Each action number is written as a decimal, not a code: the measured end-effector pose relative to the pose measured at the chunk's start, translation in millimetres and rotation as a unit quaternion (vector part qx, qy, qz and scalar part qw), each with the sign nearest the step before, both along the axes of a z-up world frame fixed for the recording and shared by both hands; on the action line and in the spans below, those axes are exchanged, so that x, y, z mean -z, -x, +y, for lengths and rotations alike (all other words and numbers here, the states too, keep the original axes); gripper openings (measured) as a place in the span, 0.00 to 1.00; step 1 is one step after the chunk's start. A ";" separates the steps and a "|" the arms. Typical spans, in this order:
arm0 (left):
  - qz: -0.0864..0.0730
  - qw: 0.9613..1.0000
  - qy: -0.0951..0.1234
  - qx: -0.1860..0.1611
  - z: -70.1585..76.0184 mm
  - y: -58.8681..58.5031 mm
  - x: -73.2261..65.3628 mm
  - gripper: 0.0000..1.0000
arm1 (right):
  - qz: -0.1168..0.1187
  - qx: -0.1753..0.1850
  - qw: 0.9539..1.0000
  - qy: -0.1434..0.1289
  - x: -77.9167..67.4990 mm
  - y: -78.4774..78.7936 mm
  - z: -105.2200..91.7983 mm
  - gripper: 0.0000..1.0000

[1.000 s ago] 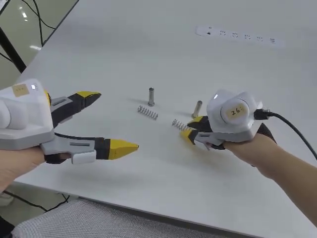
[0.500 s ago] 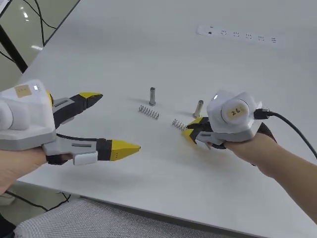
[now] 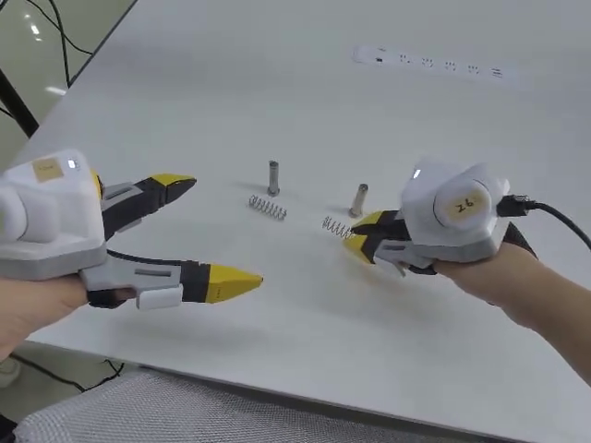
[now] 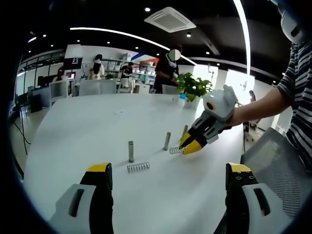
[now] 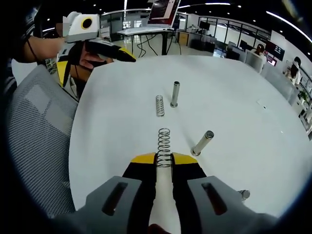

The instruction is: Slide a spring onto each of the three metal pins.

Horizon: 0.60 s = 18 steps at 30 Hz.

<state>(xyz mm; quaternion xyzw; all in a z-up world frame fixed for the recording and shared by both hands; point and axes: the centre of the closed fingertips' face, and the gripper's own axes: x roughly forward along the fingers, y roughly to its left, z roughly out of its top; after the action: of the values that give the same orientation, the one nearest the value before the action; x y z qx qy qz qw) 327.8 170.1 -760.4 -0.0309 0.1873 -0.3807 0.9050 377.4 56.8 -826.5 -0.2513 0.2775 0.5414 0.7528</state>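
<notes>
Two upright metal pins [image 3: 273, 177] [image 3: 359, 199] stand mid-table. A loose spring [image 3: 267, 207] lies in front of the left one. My right gripper [image 3: 363, 237] is shut on the near end of a second spring [image 3: 336, 227], which sticks out toward the pins. From the right gripper view, that held spring [image 5: 164, 140] points between a far pin [image 5: 174, 94] and a nearer pin [image 5: 202, 143]; a third pin [image 5: 242, 195] sits low at the right. My left gripper [image 3: 217, 233] hovers open and empty at the left, its jaws [image 4: 169, 171] wide apart facing the pins.
A white power strip [image 3: 429, 65] lies at the far side of the white table [image 3: 231, 83]. A grey mesh chair [image 3: 138, 411] sits below the near table edge. People stand in the background of the left gripper view.
My right gripper has shifted slightly to the right with the spring in its jaws. The left gripper has stayed open in place; the head camera has shifted a little.
</notes>
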 end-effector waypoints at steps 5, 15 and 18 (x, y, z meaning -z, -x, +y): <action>0.002 1.000 -0.002 0.019 -12.5 1.4 1.9 0.95 | -0.009 -0.013 1.000 -0.005 -11.8 4.1 -6.0 0.13; 0.001 0.998 -0.009 0.061 -34.9 -0.9 2.5 0.93 | -0.031 -0.056 0.998 0.001 -32.5 18.7 -14.2 0.13; -0.005 0.997 -0.009 0.080 -44.5 -2.6 0.1 0.91 | -0.035 -0.073 0.997 0.003 -36.2 23.3 -15.8 0.13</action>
<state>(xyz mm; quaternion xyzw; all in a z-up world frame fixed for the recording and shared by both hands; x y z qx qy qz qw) 330.4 125.6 -760.5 -0.0053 0.1880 -0.4503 0.8728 354.1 41.1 -790.4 -0.2919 0.2335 0.5851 0.7196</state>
